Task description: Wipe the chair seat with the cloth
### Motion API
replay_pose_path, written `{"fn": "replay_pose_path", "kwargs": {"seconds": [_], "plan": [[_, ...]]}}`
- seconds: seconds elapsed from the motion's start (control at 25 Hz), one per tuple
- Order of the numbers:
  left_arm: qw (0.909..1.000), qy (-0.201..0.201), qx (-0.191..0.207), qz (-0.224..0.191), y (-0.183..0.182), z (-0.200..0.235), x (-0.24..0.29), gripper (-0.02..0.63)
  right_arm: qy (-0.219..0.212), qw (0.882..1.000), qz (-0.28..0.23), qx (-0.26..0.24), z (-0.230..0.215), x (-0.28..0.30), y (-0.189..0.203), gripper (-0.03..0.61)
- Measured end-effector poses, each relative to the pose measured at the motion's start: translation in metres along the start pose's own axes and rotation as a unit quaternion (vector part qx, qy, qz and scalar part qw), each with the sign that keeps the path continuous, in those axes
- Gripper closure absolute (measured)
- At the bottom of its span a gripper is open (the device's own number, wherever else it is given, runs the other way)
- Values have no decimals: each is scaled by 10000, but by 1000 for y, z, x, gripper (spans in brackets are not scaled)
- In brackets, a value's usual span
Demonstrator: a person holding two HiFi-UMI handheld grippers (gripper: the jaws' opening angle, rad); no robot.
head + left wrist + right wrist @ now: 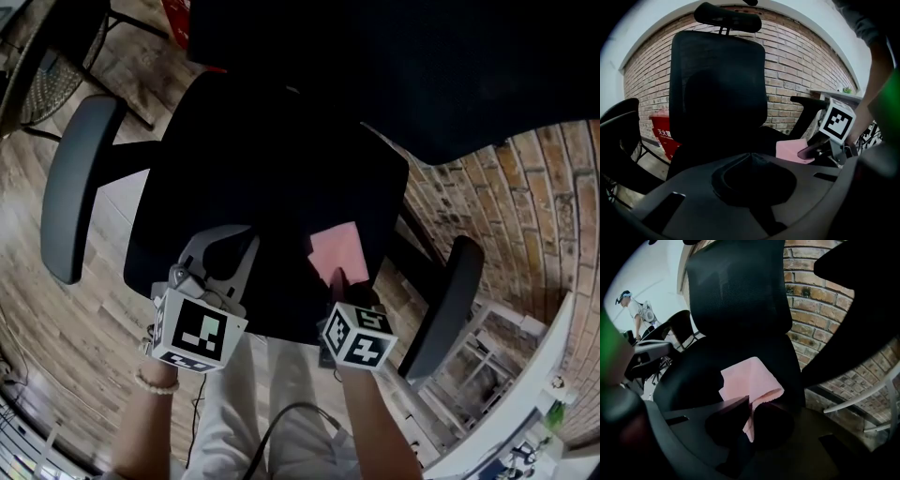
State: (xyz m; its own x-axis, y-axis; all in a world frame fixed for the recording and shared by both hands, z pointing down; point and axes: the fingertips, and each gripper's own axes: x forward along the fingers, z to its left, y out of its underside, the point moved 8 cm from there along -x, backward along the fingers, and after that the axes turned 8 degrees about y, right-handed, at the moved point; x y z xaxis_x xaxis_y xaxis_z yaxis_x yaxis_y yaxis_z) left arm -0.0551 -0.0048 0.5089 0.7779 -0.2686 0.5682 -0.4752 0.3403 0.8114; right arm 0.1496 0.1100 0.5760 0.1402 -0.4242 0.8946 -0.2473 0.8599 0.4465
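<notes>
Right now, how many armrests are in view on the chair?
2. The left armrest flanks the seat on the head view's left; the right armrest on its right, near the pink cloth. None seem hidden.

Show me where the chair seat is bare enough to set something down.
Bare: the seat from the backrest forward, and the stretch between the pink cloth and the left armrest. Crowded: the front edge, where the left hand-held gripper reaches in and the right hand-held gripper pinches the cloth.

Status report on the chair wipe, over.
Right tongs shut on pink cloth, cloth down on chair seat. Left tongs shut, empty, at seat's front edge. Nothing in the way.
</notes>
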Motion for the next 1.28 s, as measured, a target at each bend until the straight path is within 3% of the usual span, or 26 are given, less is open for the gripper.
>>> {"fn": "replay_pose_path", "kwargs": {"seconds": [0.36,0.8,1.0,1.28], "plan": [[9999,34,-158,40,15,-27,-18,595,-552,9973,311,-375,-1,-46,77,528],[9995,52,-315,15,14,-60,-24,595,-650,9935,752,-550,-22,-78,132,528],[9994,-26,-331,-39,-2,-67,-36,595,-904,9937,375,-554,-22,-102,120,528],[9994,-304,-179,-25,-57,-70,-80,595,-1503,9834,-505,-878,-9,-148,47,529]]}}
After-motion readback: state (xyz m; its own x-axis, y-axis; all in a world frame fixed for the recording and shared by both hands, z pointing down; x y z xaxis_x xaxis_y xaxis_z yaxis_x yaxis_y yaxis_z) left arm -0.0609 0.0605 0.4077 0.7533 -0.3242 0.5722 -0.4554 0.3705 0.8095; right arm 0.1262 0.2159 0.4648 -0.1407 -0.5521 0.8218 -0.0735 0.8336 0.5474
